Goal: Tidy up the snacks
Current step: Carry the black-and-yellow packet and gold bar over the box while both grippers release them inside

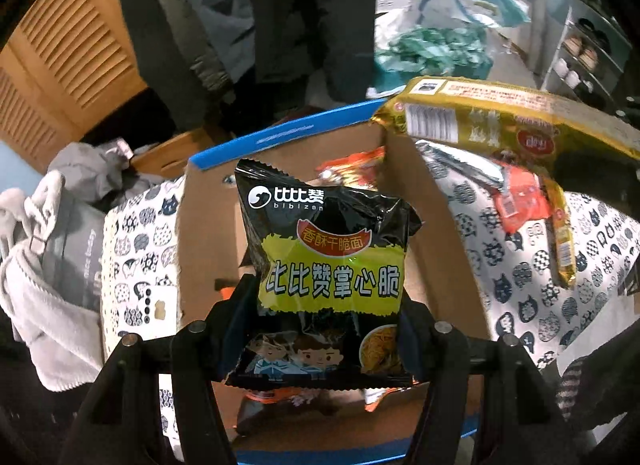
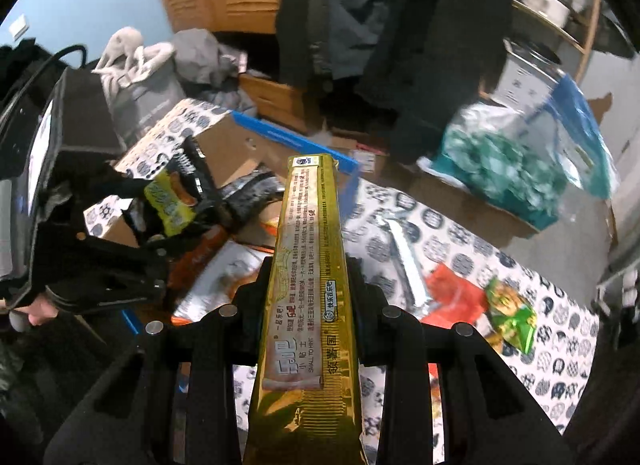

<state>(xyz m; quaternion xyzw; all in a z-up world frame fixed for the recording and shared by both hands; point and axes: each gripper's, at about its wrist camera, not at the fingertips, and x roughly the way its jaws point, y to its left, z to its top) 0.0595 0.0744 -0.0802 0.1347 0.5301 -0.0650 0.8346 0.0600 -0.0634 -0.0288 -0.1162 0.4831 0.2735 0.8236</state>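
My left gripper [image 1: 326,321] is shut on a black and yellow noodle snack bag [image 1: 328,265] and holds it over the open cardboard box [image 1: 208,233] with blue tape edges. My right gripper [image 2: 308,297] is shut on a long gold snack pack [image 2: 310,285], held up beside the box's right side; the pack also shows in the left wrist view [image 1: 500,117]. The left gripper with its bag shows in the right wrist view [image 2: 172,201]. Several snack packs [image 1: 352,169] lie inside the box.
The box sits on a cat-print cloth [image 2: 560,377]. An orange pack [image 2: 452,297], a silver pack [image 2: 404,257] and a green pack [image 2: 512,313] lie on the cloth. A bag of green items [image 2: 508,169], hanging coats [image 2: 400,25] and piled grey clothes [image 1: 40,265] surround it.
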